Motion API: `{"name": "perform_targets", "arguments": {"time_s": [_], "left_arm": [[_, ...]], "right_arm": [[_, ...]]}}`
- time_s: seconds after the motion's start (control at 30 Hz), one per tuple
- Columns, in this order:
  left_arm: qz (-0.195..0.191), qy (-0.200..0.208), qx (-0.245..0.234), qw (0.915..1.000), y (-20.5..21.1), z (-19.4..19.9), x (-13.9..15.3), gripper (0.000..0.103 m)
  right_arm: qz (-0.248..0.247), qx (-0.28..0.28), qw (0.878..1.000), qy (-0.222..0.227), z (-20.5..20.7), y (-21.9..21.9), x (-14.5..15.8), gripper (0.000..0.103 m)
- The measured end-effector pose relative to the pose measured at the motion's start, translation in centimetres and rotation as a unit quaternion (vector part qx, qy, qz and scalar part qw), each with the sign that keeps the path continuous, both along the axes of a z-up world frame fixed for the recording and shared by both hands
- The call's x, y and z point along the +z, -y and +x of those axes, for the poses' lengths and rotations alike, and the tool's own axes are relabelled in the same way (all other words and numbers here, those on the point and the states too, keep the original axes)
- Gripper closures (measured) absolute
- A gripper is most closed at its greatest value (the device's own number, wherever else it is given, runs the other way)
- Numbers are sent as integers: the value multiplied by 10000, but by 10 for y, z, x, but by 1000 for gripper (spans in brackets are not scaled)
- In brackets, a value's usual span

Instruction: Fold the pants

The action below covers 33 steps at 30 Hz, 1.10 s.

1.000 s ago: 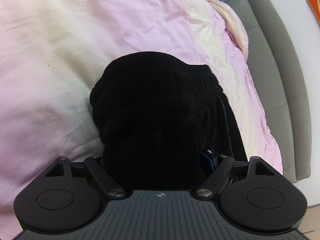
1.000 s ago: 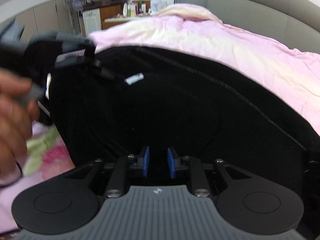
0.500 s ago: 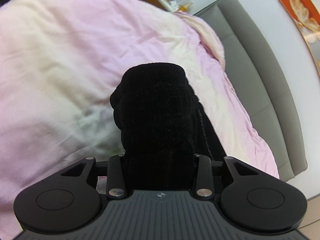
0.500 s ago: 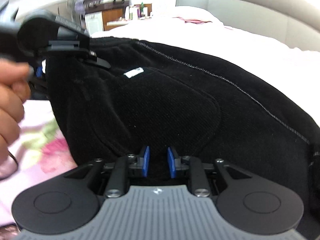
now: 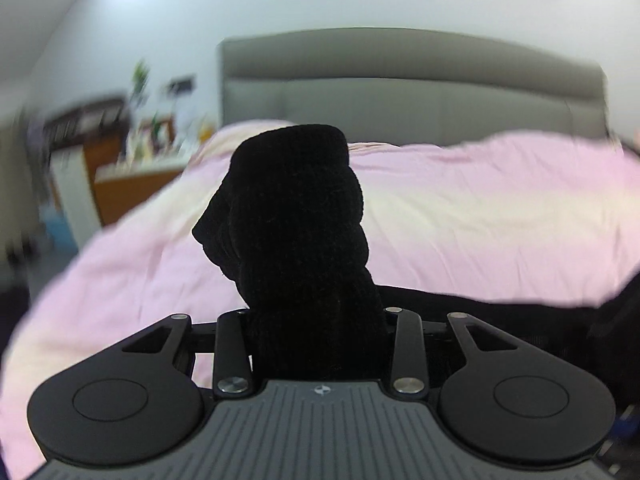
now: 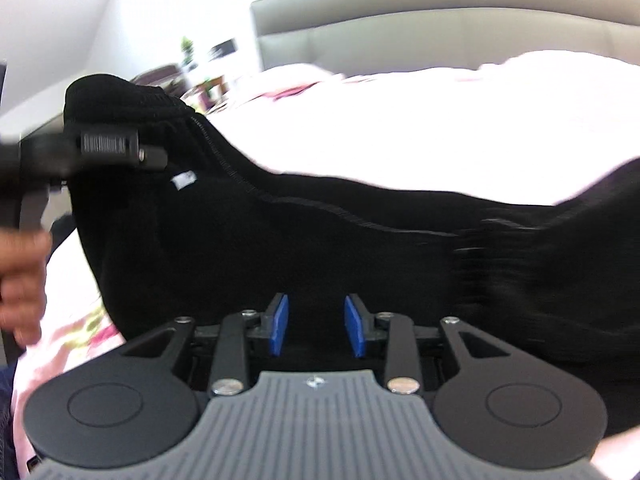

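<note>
My left claw [image 5: 316,320] gripped a bunch of the pants [image 5: 292,216] above the bed [image 5: 480,208]; my right claw [image 6: 316,330] stood open against them.

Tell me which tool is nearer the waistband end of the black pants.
Left. The left tool is clamped on the bunched waistband of the black pants. The right tool sits farther along the fabric, its blue pads apart with cloth between them.

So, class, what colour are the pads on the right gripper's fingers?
Blue pads, clearest in the right wrist view.
</note>
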<state>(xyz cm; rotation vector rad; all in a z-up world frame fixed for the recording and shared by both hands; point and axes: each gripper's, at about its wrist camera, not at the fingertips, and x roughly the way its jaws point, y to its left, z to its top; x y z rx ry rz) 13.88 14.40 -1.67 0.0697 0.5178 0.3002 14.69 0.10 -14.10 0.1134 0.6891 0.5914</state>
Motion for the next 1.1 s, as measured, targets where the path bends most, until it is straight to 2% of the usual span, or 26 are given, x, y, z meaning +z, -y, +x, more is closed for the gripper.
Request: {"name": "perform_targets", "arguments": {"time_s": [0.1,0.17,0.23,0.3,0.4,0.43,0.47,0.53,0.6,0.77,0.8,0.9,1.03,1.1], "left_arm": [[938,-103,-520,9942,58,8,-10,61],[1520,-200,-845,9846,92,14,-22,59],[2148,-446,-1202,9682,121,25,-48,57],[2610,-764,-1543,9499,139,30,-79,55],[3259,-1344,-1995,9143,150,30,-131,52],[3401,-1427,-2052,9066,152,28,-143,52],[3471,-1428,-2065,9036,152,27,-149,52],[3447,-1360,-2031,9063,148,23,-148,50],[3284,-1397,-2015,9121,142,23,-142,36],[2827,-1439,-2027,9265,121,14,-122,27],[2673,-1460,-2019,9308,115,12,-118,24],[1815,-1473,-2144,9484,92,3,-98,18],[1144,-1377,-2257,9576,68,-13,-79,16],[644,-1316,-2244,9634,54,-18,-70,16]], "right_arm": [[45,-190,9998,59,0,26,0,73],[40,-308,9995,45,0,40,-2,73],[-10,-490,9988,0,6,57,-4,73],[-77,-648,9979,-32,10,72,-7,74],[-237,-678,9974,44,8,80,-10,74],[-282,-648,9975,95,7,81,-10,74],[-302,-624,9975,137,7,82,-10,74],[-284,-625,9975,161,8,82,-9,74],[-231,-640,9976,112,13,81,-11,73],[-268,-585,9979,108,9,81,-16,72],[-275,-585,9979,101,10,80,-16,71],[-318,-559,9979,83,11,76,-16,68],[-431,-564,9975,15,16,73,-18,67],[-437,-570,9974,-3,16,74,-18,67]]}}
